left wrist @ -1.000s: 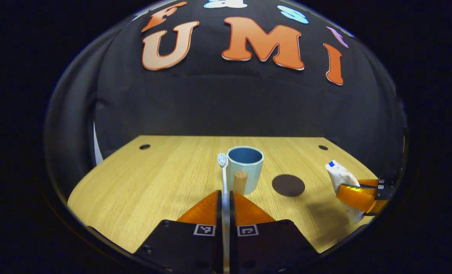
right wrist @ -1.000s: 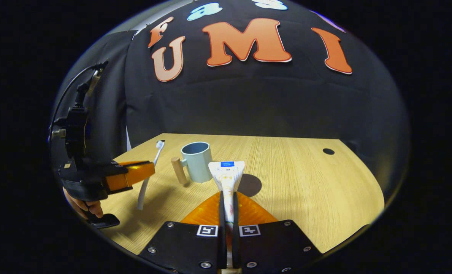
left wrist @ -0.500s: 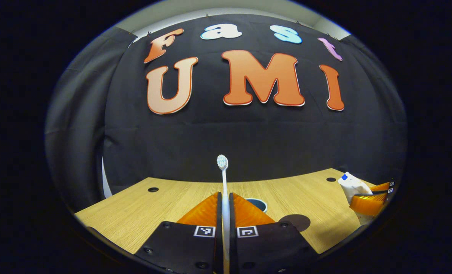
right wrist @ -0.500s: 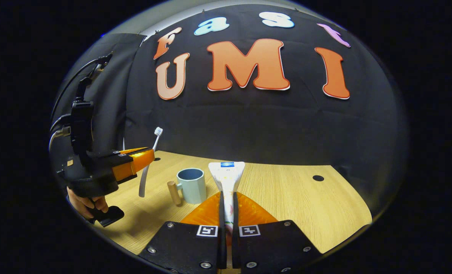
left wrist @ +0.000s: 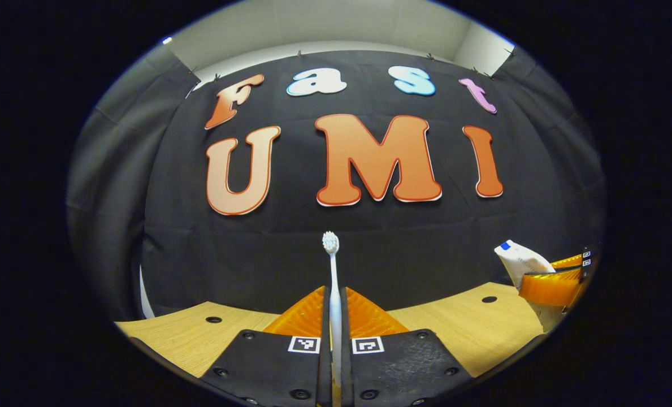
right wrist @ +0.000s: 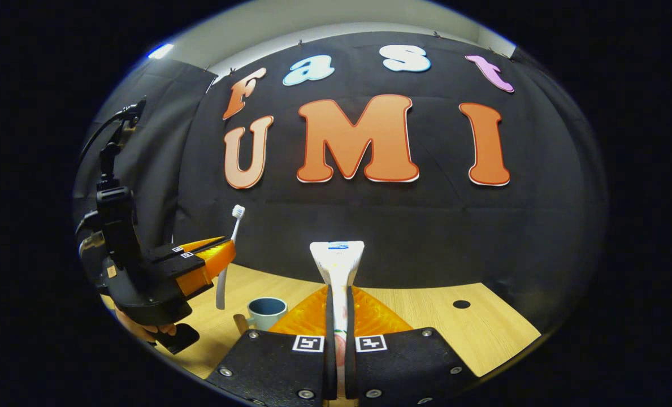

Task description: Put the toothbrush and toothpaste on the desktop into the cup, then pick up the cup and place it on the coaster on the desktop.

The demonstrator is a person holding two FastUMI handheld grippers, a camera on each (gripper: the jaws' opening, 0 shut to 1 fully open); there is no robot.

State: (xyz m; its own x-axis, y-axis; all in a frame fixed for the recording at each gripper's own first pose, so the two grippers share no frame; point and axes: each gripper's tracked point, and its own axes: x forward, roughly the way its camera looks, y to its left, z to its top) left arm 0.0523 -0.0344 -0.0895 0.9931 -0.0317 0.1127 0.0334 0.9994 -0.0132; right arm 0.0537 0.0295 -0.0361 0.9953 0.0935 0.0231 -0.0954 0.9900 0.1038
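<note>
left tongs (left wrist: 336,308) grip brush (left wrist: 331,265) | right tongs (right wrist: 338,308) grip paste (right wrist: 337,263) | both lifted higher above cup (right wrist: 266,312) | drop-in next

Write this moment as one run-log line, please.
left gripper: shut on toothbrush | right gripper: shut on toothpaste | cup: on desktop

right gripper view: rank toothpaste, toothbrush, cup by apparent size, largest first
1. toothpaste, close to the camera, so it looks enlarged.
2. toothbrush, long but thin.
3. cup, partly hidden behind the right gripper.
Toothbrush versus cup is unsure.
</note>
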